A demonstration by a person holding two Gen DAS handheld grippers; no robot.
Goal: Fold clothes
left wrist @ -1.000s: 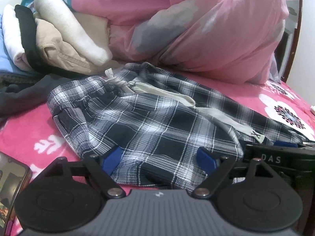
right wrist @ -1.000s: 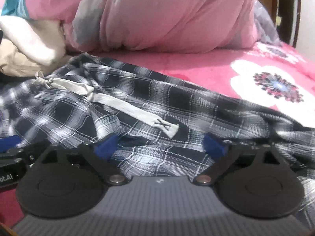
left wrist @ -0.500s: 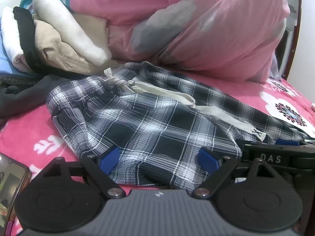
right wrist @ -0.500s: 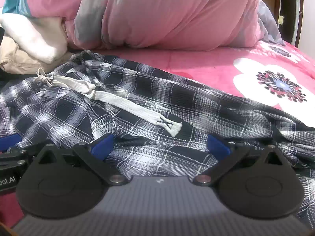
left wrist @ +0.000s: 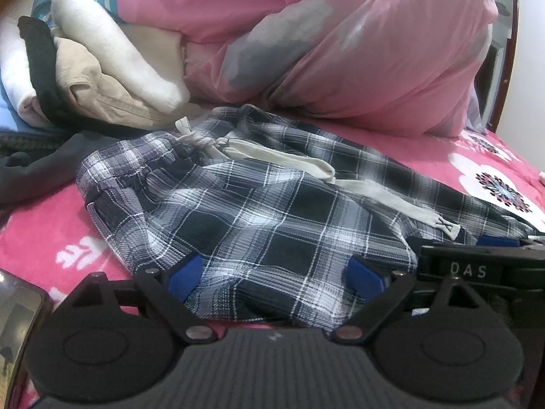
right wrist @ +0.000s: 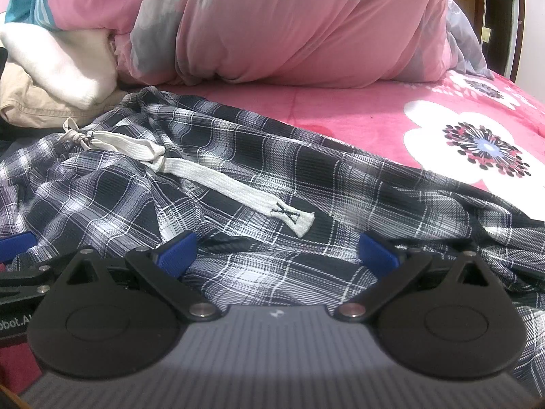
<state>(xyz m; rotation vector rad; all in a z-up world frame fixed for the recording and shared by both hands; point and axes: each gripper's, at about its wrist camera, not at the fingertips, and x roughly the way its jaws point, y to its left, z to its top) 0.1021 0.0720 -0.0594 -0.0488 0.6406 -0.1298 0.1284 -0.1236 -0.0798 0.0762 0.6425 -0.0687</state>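
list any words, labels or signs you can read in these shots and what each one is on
"DAS": white letters on the black body of the right hand-held gripper, seen at the right edge of the left wrist view.
"bot.A": cut-off white print on the black body of the left hand-held gripper, at the left edge of the right wrist view; the rest runs out of frame.
Black stitched cross mark, not lettering, on the white drawstring.
Phone screen: nothing legible.
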